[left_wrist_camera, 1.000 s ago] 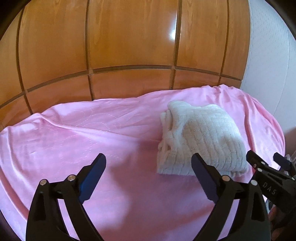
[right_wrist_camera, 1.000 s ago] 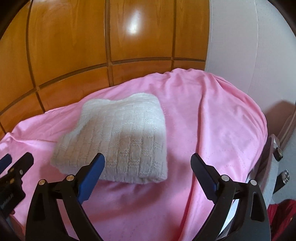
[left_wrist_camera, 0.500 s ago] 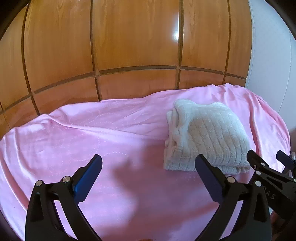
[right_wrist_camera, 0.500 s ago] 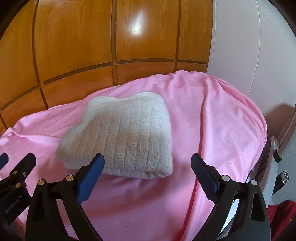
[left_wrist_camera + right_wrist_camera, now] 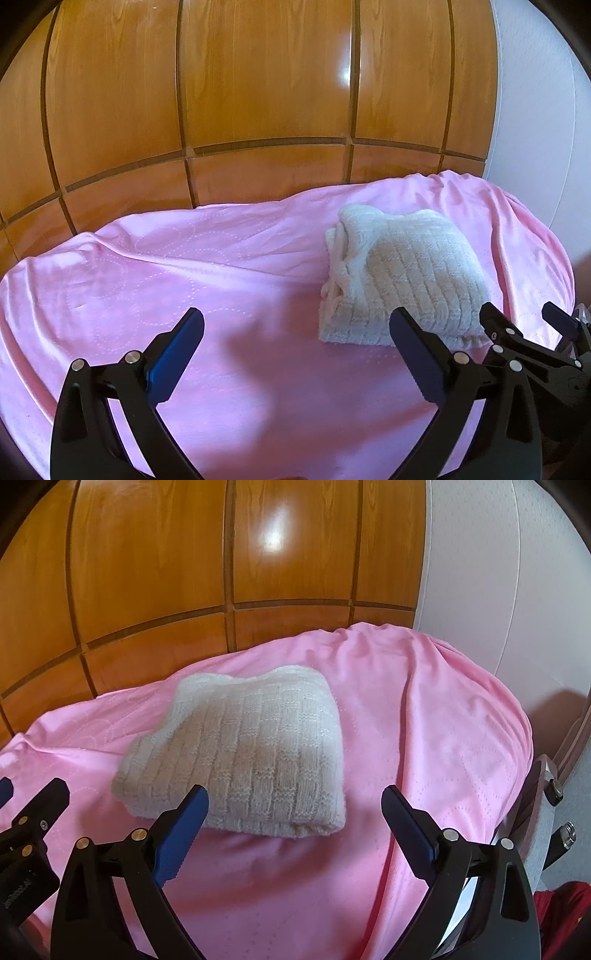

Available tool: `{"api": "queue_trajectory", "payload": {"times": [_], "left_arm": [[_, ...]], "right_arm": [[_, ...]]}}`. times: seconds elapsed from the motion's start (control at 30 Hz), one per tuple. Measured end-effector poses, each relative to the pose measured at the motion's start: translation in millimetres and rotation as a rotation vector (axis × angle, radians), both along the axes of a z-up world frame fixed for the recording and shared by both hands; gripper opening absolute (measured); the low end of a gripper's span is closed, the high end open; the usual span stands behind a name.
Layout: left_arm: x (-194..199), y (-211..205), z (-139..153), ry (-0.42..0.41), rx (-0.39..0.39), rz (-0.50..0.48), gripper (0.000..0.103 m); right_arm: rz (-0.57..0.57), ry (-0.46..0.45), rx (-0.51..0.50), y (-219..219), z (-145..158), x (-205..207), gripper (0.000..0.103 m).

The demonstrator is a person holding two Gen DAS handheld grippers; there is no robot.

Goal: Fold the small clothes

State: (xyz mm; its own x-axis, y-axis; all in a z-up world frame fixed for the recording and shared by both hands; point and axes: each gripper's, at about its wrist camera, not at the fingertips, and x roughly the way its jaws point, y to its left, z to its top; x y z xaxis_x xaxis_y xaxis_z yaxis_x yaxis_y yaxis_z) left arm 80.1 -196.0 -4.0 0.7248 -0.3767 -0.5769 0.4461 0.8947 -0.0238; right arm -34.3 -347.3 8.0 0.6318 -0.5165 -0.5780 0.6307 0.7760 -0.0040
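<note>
**Both grippers spread wide, folded knit lying free on pink blanket**

Left gripper [image 5: 295,326]: fingers spread wide, nothing between them, hovering above the pink blanket [image 5: 155,280]. Its shadow falls on the blanket just ahead of and between the fingers. Right gripper [image 5: 293,805]: also released, fingers far apart, empty. In the left wrist view the right gripper [image 5: 524,321] shows at the far right edge, beside the left one; in the right wrist view the left gripper [image 5: 29,797] pokes in at the far left edge.

Folded cream knit garment [image 5: 402,280] sits ahead and to the right of the left gripper, its near edge partly hidden behind the right finger of that gripper. From the right gripper, the garment [image 5: 251,753] lies ahead and slightly left, near edge just past the left fingertip, no contact visible. It rests flat on the blanket, folded into a compact rectangle, layered edges facing the left gripper's side.

Beyond the garment: blanket continues, wrinkled. Farther back, wood-panelled wall [image 5: 258,92]. Ahead-right, a white padded surface [image 5: 480,572]. Red fabric [image 5: 561,915] low at right of the right gripper.
</note>
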Motion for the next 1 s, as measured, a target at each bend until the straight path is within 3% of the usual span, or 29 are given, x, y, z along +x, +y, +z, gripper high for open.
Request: {"api": "queue_trajectory", "payload": {"times": [0.63, 1.0], "left_arm": [[-4.4, 5.7, 9.8, -0.019, -0.021, 0.008, 0.1], [-2.8, 1.3, 5.0, -0.034, 0.012, -0.003, 0.1]], "right_arm": [[0.005, -0.023, 0.001, 1.4, 1.0, -1.8, 0.096], [0.012, -0.004, 0.022, -3.6, -6.6, 4.3, 0.096]]}}
